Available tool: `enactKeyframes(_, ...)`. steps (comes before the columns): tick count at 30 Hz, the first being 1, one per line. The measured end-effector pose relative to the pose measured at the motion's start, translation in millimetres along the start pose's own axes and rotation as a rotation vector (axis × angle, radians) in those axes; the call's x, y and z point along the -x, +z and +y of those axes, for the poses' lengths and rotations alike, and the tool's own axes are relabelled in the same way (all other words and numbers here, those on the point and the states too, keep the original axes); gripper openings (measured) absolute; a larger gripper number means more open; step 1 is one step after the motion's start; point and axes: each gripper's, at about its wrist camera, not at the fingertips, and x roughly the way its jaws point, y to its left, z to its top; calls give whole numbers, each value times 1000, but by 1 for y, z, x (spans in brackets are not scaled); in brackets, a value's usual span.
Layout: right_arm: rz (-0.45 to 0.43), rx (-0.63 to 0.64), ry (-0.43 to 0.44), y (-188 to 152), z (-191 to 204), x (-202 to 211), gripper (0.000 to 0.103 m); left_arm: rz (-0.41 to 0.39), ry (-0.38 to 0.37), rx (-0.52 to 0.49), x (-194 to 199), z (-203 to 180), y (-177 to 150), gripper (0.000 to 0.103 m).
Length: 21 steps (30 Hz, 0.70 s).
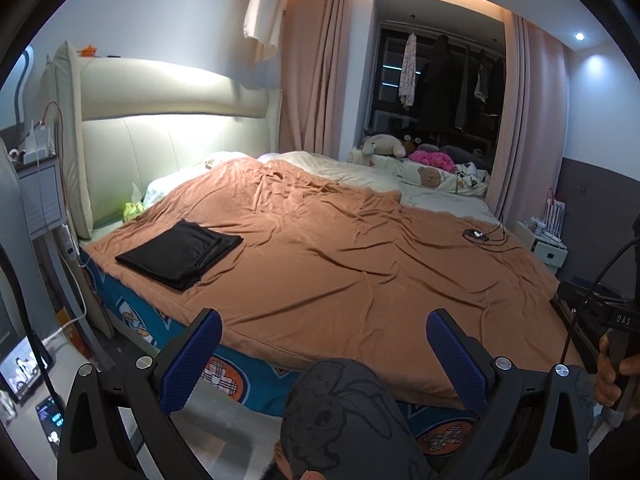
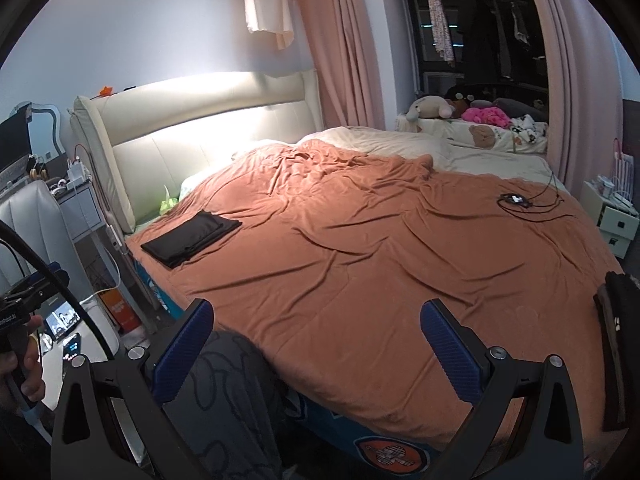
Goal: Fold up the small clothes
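Black garment point(image 1: 180, 254) lies folded near bed's headboard point(image 1: 176, 120), apparently set aside done; our left gripper point(image 1: 324, 352) and right gripper point(image 2: 316, 344) gape empty.

- The left wrist view looks out between its own open tongs point(image 1: 324, 354) from the foot of the bed point(image 1: 340, 264), held back from the mattress edge, above a clothed knee point(image 1: 340, 412), facing the headboard point(image 1: 172, 120) and curtained window.
- The right wrist view looks between its tongs point(image 2: 316, 346) from the same foot edge, set a little rightward, facing likewise.
- Both share the brown blanket point(image 2: 360, 260), the folded black garment point(image 1: 180, 254) near the left bedside, the headboard, the cable bundle point(image 2: 516, 201) at right, and the plush toys by the window.
- Each view catches the other hand at its margin.
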Motion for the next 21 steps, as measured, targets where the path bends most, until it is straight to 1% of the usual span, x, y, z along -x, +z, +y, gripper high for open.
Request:
enactKeyframes(2,0,2,-14,-4,4,-1,103,4,3,-9,-2,-3,-5,103)
enactKeyframes(7,-2,-15,-3,-18,7,-4,103,14,3,-30,-7,-12,-15,103)
enactKeyframes(12,0,-23,8,-27,5,-8,103,33,8,-21,-16,-10,-23,103)
enactKeyframes(21,11,-33,8,-29,2,-16,103,42,18,-6,-22,-6,-26,103)
